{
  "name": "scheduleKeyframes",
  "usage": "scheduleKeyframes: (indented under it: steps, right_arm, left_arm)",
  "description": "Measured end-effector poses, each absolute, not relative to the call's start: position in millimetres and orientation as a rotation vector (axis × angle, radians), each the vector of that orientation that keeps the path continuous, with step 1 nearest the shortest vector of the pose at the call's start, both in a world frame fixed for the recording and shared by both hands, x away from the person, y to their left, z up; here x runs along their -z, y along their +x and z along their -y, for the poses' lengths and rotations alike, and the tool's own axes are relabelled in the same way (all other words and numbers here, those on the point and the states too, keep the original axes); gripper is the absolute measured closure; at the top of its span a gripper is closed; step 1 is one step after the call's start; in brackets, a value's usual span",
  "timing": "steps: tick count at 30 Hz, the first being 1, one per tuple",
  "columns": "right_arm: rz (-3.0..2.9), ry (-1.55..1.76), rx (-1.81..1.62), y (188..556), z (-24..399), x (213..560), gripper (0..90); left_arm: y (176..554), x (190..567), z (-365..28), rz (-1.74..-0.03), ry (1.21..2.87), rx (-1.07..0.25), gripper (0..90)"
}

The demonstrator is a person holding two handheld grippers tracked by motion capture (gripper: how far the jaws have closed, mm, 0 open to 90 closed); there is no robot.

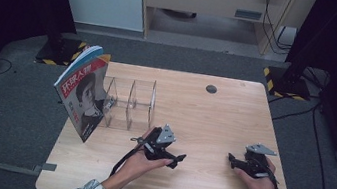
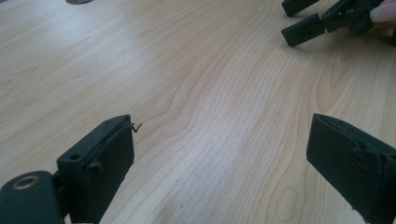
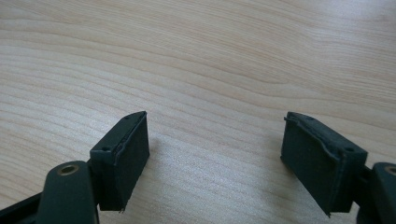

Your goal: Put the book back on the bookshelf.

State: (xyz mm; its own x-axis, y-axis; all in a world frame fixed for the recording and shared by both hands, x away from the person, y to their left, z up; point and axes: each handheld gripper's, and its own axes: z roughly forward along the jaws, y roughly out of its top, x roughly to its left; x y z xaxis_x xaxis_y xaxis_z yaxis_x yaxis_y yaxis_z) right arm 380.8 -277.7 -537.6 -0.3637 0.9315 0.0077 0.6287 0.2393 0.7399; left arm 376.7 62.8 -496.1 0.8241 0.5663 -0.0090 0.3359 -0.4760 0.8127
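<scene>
Likely thin and floppy, magazine point(image 1: 82, 92) leaning on rack point(image 1: 129, 104) wants a spine grip; left gripper point(image 1: 176, 159) and right gripper point(image 1: 231, 160) both gape empty.

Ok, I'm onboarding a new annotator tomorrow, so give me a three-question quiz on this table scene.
1. True or false: the left gripper is shut on the magazine.
2. Against what does the magazine lean?
A. the clear divider rack
B. a mug
C. the right gripper
3. Fill in: in the right gripper view, bare ____ tabletop lies between the open jaws.

Key: 1 false, both grippers are open and hold nothing; 2 A; 3 wooden.
</scene>
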Motion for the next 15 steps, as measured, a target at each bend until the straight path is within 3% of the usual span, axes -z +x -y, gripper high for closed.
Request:
scheduleKeyframes:
  steps: [15]
  right_arm:
    - [-2.083, 1.426, -0.927, 380.6, 277.4, 537.6, 23.0]
  left_arm:
    - [389.2, 516.0, -38.0, -0.689, 2.168, -0.277, 7.6]
